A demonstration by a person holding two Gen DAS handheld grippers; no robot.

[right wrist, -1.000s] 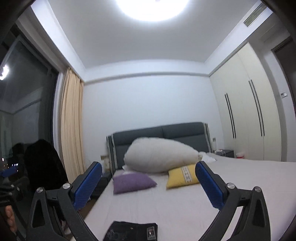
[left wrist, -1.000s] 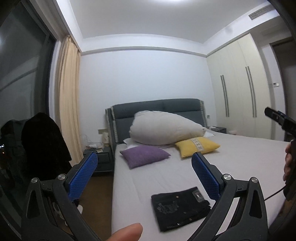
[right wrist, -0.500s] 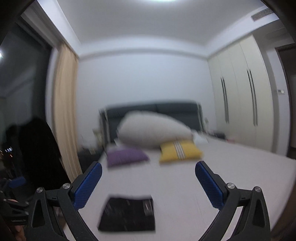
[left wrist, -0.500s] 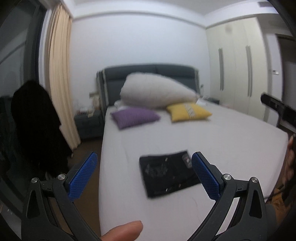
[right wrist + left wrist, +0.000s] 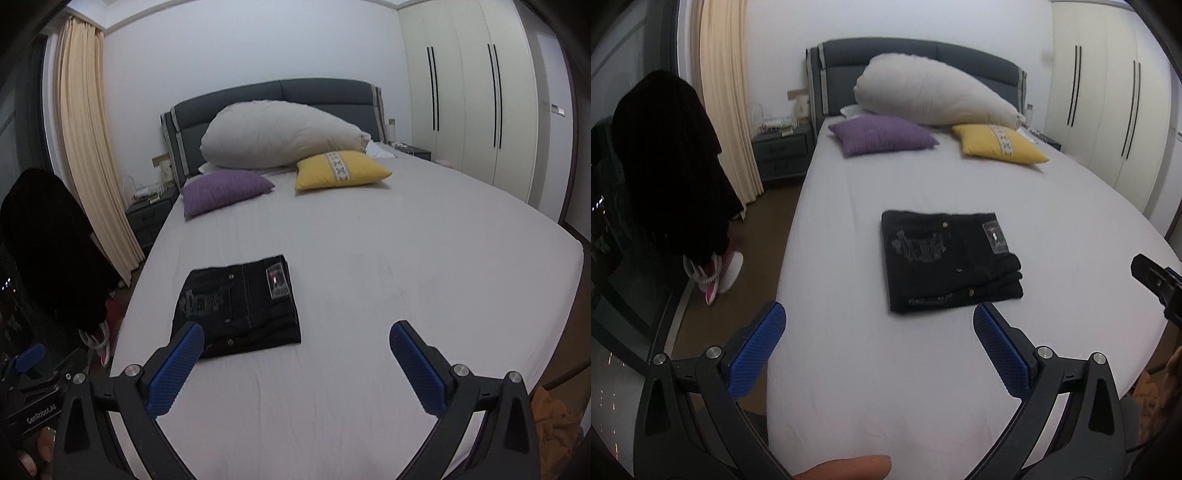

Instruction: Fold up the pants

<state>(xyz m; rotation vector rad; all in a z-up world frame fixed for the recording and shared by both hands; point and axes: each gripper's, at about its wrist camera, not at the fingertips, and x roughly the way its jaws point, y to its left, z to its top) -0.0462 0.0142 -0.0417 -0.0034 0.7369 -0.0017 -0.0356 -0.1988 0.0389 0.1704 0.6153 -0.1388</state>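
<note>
Pale bed (image 5: 923, 369) sheet carries the black pants (image 5: 945, 258), folded into a flat rectangle near its foot-end left side, apart from both the left hand-held gripper (image 5: 879, 347) and right hand-held gripper (image 5: 295, 354), each spread wide and empty.
</note>
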